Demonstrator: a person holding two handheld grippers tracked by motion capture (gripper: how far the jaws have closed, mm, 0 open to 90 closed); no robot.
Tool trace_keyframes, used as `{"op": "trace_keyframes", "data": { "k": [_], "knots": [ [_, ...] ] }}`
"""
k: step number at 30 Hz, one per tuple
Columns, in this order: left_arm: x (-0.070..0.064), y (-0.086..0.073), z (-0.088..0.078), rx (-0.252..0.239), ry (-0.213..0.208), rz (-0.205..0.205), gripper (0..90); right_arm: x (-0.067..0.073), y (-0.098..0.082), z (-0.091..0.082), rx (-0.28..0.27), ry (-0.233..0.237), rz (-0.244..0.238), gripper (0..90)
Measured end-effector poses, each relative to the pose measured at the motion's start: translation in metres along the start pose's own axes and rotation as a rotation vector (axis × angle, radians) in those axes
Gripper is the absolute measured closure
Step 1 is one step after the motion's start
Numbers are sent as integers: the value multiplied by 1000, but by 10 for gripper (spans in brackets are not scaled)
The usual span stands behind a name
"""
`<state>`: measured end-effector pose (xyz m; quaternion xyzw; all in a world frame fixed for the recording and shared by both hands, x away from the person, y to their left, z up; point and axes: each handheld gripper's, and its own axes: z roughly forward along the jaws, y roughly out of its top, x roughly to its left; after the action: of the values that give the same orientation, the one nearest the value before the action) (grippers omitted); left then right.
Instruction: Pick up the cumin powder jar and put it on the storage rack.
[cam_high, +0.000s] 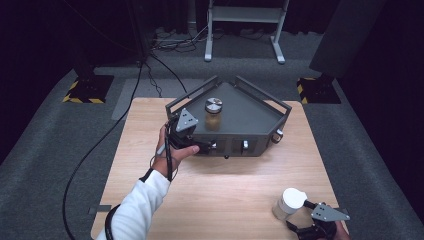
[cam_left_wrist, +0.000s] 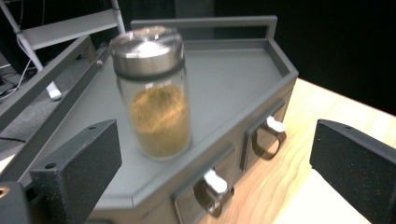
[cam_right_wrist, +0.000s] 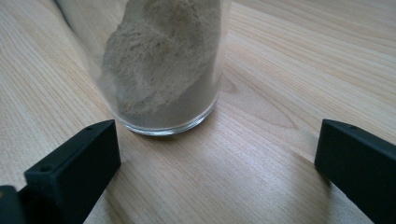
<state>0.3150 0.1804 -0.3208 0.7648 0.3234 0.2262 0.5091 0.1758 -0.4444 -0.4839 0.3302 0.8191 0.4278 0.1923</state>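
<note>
Two jars are out. The steel-capped jar (cam_left_wrist: 154, 93) of golden-brown spice stands upright on the grey tray (cam_high: 250, 107), near its left rail. My left tongs (cam_high: 202, 146) sit at the tray's front edge, jaws spread wide and empty. The white-capped jar (cam_high: 288, 202) of pale powder stands on the table (cam_high: 225, 185), just ahead of my right tongs (cam_right_wrist: 215, 168), also wide open and holding nothing.

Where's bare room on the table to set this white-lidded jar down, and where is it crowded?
The broad wood stretch of the table between the grey drawer organizer in front and the white-lidded jar is bare. The organizer's tray top is free right of the metal-lidded spice jar. It is crowded at the organizer's front-left corner, where the left claw sits.
</note>
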Motion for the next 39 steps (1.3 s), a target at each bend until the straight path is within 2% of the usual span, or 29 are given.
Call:
{"op": "trace_keyframes", "data": {
  "k": [3, 6, 16, 18, 22, 28, 39],
  "knots": [
    [-1, -6, -4, 8, -6, 5, 19, 0, 0, 0, 0, 0, 0, 0],
    [0, -12, -8, 14, -20, 46, 19, 0, 0, 0, 1, 1, 1, 0],
    [-4, -38, -18, 10, -31, 41, 20, 0, 0, 0, 1, 1, 1, 0],
    [-6, -42, -20, 15, -23, 53, 19, 0, 0, 0, 1, 1, 2, 0],
    [-8, -54, -25, 15, -23, 50, 20, -1, 0, 0, 2, 3, 3, 0],
    [-10, -76, -33, 23, -17, 19, 20, -1, 0, 0, 2, 3, 3, 0],
    [-16, -108, -45, 59, -17, 34, 20, -1, 0, 0, 2, 3, 3, 0]
  ]
}}
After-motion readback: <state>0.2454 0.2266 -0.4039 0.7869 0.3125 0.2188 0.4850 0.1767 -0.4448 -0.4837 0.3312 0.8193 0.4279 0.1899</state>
